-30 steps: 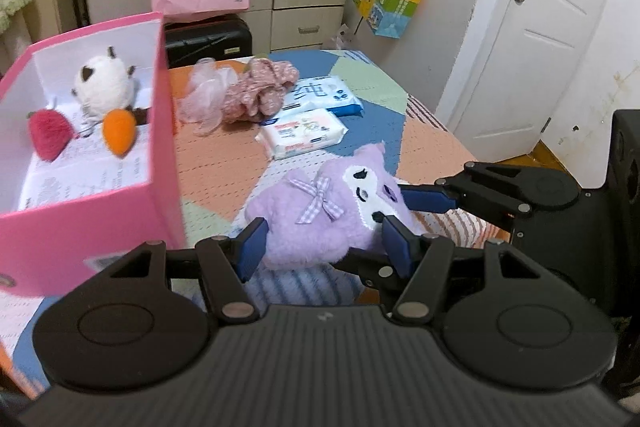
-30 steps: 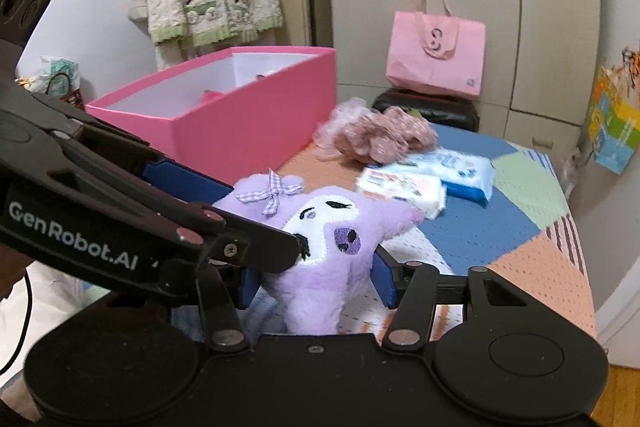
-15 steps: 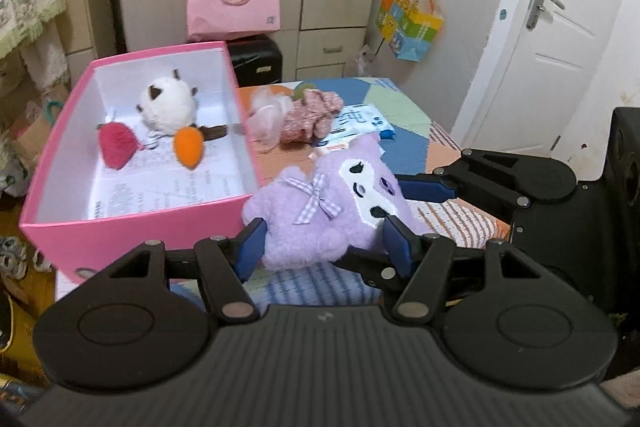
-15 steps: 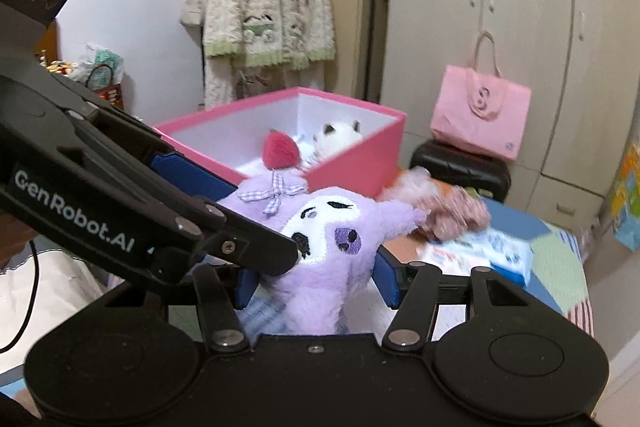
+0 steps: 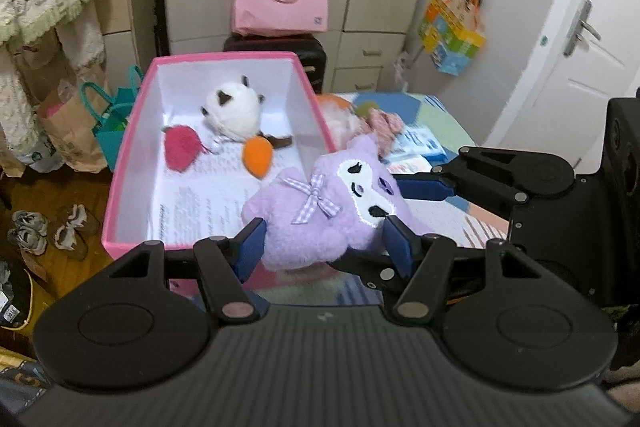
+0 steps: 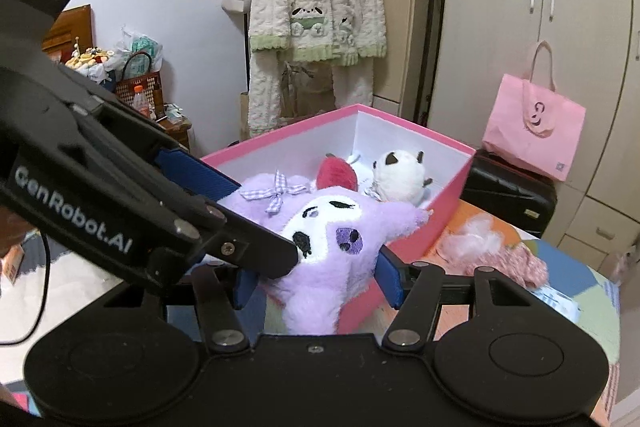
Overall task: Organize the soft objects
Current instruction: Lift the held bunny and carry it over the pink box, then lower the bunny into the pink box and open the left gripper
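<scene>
While both grippers, left (image 5: 322, 243) and right (image 6: 310, 281), clasp one fuzzy purple plush (image 5: 332, 211), right jaws opening, three plush toys, seemingly, lie in the pink box (image 5: 132, 131).

Plush (image 5: 320, 215), on the table a second ago, now hangs above the box (image 5: 132, 131) rim, between both grippers. Right gripper (image 6: 316, 283) jaws are opening around it.

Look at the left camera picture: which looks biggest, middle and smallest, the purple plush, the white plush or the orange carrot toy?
1. purple plush, though it is nearest the camera, which makes it look bigger
2. white plush, farther back in the pink box
3. orange carrot toy, plainly smallest
</scene>
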Motion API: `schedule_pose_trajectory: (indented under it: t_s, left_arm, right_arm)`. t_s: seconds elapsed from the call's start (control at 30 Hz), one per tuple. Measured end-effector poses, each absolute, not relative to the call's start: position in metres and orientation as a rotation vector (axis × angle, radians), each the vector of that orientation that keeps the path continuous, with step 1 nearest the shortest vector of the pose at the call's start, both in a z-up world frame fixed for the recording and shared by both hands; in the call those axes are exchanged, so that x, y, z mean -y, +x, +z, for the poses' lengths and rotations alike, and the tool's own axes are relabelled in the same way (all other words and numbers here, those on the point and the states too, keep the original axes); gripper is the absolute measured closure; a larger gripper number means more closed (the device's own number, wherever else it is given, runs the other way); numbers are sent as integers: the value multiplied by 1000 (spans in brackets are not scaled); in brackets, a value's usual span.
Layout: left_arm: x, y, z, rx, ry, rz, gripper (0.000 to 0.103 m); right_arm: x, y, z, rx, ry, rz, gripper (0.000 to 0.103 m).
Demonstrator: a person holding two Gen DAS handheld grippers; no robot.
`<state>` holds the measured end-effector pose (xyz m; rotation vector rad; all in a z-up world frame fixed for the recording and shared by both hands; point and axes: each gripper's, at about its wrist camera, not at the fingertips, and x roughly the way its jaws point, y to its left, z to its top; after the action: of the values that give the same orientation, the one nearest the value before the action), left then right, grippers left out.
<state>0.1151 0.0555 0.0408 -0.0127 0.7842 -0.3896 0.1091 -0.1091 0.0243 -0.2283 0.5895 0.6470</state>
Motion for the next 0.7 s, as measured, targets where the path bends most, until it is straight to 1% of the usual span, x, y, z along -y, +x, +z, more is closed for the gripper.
schedule_pose_trajectory:
  t_s: [0.23,0.47,0.7]
  left_arm:
    - [-74,167,30,-803,-36,-342,41]
    - [-99,223,10,-869,-102,-330,41]
    - [-117,255,-12,-927,-149,-301,41]
  right_arm:
    - [77,160,18,-632,-272,634,37]
    - [52,213,6,-697,-344,648,37]
    - [31,251,-12,-771,-411,702,37]
